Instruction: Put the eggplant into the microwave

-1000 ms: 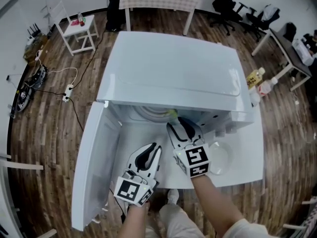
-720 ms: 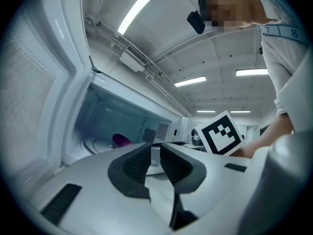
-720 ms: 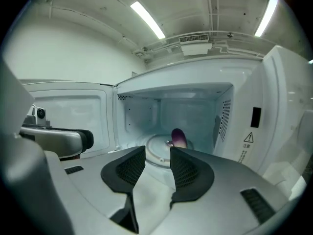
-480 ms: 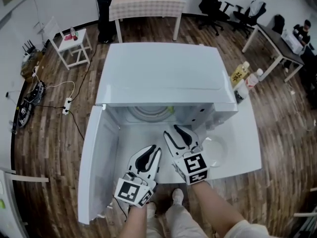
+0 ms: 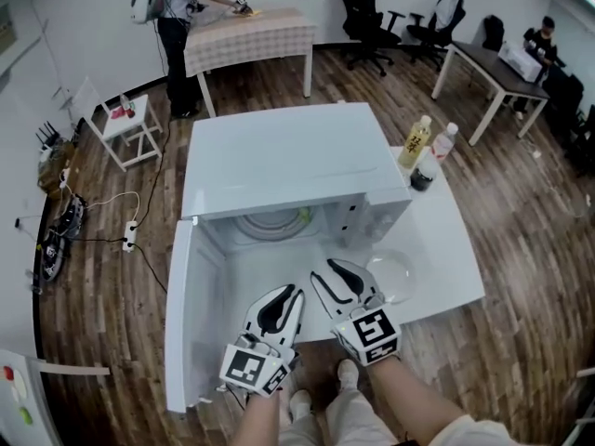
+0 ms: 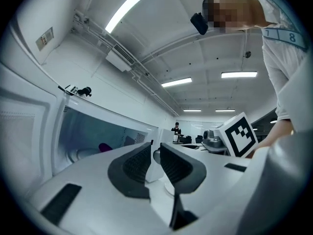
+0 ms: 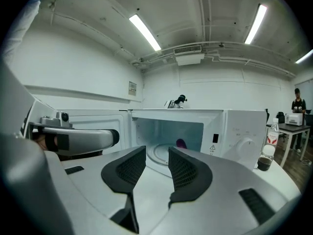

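The white microwave [image 5: 288, 161] stands on a white table [image 5: 446, 249] with its door [image 5: 186, 314] swung open to the left. The eggplant lies inside on the turntable: its green stem [image 5: 302, 216] shows in the head view and its purple body [image 7: 181, 143] in the right gripper view, and a purple patch [image 6: 104, 146] in the left gripper view. My right gripper [image 5: 339, 282] hovers in front of the opening, jaws apart and empty. To its left my left gripper [image 5: 279, 307] is level, with a narrow gap between its pads and nothing in it.
A clear glass plate [image 5: 390, 272] lies on the table right of the opening. Bottles [image 5: 423, 151] stand at the table's far right corner. The open door juts out on the left. A person stands at a checked table [image 5: 246, 35] behind; office chairs and desks at the back right.
Both grippers have drawn back from the microwave's opening toward me and risen. The right one was at the mouth near the eggplant's stem; now it is clear of it.
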Action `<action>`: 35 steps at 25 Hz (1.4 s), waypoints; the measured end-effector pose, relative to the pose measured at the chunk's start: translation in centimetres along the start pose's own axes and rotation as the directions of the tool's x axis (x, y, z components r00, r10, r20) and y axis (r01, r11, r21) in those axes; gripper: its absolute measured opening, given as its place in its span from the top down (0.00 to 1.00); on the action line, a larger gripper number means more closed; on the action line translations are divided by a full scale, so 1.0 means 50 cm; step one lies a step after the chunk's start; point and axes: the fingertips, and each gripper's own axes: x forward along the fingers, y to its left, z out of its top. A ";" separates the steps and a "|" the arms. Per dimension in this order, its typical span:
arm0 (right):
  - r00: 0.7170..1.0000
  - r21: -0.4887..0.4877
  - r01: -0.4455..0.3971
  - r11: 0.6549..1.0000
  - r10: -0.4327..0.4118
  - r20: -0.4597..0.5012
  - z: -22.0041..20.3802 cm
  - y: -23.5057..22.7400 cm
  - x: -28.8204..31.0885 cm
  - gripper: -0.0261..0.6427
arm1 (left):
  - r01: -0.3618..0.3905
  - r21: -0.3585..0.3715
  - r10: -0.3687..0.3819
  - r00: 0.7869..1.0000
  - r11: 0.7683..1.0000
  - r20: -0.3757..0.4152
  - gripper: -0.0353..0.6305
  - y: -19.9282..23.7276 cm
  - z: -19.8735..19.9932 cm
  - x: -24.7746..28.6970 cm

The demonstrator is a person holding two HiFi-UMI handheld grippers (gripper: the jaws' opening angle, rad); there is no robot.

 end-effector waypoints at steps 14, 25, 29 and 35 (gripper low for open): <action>0.996 0.033 -0.002 0.999 -0.001 0.091 0.068 0.073 -0.176 0.75 | 0.117 0.007 -0.117 0.993 0.993 -0.019 0.87 -0.116 0.061 -0.070; 0.986 0.020 -0.006 1.000 0.003 0.166 0.127 0.131 -0.303 0.86 | 0.221 0.000 -0.221 0.974 0.975 -0.043 0.87 -0.222 0.095 -0.131; 0.985 0.003 -0.047 0.999 0.046 0.165 0.134 0.160 -0.338 0.89 | 0.231 -0.012 -0.231 0.972 0.973 -0.042 0.87 -0.241 0.099 -0.156; 0.983 0.028 -0.042 0.999 0.037 0.178 0.149 0.176 -0.379 0.89 | 0.237 -0.017 -0.238 0.971 0.971 -0.026 0.87 -0.247 0.126 -0.182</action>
